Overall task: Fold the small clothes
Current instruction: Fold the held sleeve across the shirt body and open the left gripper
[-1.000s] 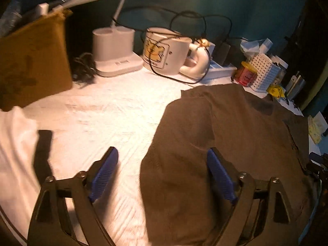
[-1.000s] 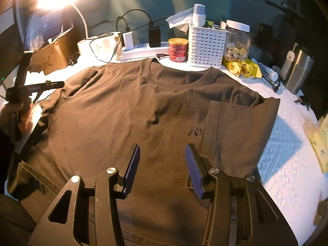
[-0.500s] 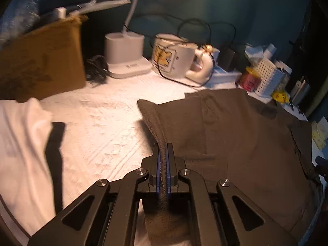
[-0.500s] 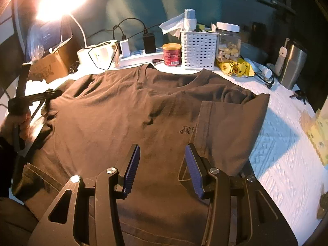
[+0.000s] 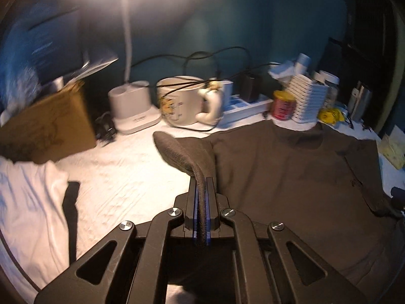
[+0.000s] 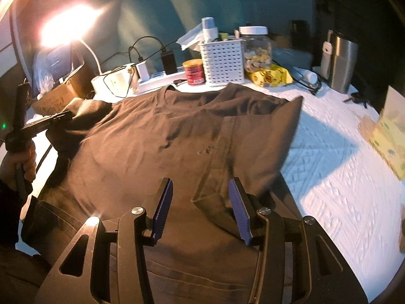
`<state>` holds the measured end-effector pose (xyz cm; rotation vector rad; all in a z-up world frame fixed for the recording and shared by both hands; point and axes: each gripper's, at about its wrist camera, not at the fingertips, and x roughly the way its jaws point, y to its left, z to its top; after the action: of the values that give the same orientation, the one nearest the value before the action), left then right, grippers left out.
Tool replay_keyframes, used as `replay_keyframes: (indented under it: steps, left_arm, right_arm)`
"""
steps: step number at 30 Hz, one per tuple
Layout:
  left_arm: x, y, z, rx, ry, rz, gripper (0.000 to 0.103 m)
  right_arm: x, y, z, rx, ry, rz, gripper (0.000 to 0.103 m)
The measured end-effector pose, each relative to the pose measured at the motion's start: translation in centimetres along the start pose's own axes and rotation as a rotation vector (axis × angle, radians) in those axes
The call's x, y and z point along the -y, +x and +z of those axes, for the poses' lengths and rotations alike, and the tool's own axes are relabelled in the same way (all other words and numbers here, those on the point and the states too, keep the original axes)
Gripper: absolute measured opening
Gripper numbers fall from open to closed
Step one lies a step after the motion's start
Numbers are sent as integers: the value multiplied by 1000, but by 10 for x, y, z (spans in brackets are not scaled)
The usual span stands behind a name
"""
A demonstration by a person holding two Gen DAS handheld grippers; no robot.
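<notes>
My table has a bumpy white cloth point(image 6: 329, 177). A brown shirt point(image 6: 157, 136), mug point(image 5: 182, 103), red can point(image 6: 193, 72) and white basket point(image 6: 222, 63) sit on it.

the shirt point(image 6: 157, 136) lies spread on the table point(image 6: 329, 167), its right sleeve point(image 6: 253, 147) folded in over the body. along the far edge stand, left to right, a box point(image 5: 48, 126), lamp base point(image 5: 131, 109), mug point(image 5: 182, 106), power strip point(image 6: 157, 78), can point(image 6: 194, 72), basket point(image 6: 222, 60), jar point(image 6: 255, 48) and flask point(image 6: 339, 60). a cloth point(image 5: 27, 197) lies near left.
</notes>
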<state>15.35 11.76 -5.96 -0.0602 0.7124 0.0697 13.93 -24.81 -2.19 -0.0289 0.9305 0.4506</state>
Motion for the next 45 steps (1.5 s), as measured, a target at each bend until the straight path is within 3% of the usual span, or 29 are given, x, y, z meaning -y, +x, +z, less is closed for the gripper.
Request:
replay_keyframes:
  steps: [6, 16, 20, 25, 27, 29, 30, 36, 40, 45]
  left_arm:
    - [45, 13, 4, -30, 97, -46, 3]
    - [102, 53, -14, -197, 186, -117, 4]
    - [109, 49, -17, -237, 164, -181, 21]
    - [97, 19, -14, -240, 104, -293, 24]
    - [84, 4, -12, -213, 79, -271, 38]
    - [65, -9, -11, -166, 61, -213, 65]
    - [58, -12, -11, -149, 53, -189, 68]
    - [37, -3, -20, -207, 2, -161, 69]
    - [62, -6, -28, -215, 91, -268, 69]
    - [91, 4, -43, -308, 164, -339, 69]
  right_arm:
    - [23, -7, -9, 15, 50, -11, 49]
    - [48, -11, -22, 17, 102, -19, 49]
    - [49, -11, -26, 17, 107, -17, 49]
    - [48, -11, -26, 21, 107, -14, 49]
    - [47, -10, -27, 18, 107, -14, 49]
    - [45, -9, -27, 14, 103, -13, 49]
    - [44, -9, -27, 14, 101, -11, 49]
    - [32, -10, -26, 8, 80, -2, 49]
    - [29, -12, -28, 6, 81, -11, 49]
    - [30, -15, -31, 5, 89, -19, 49]
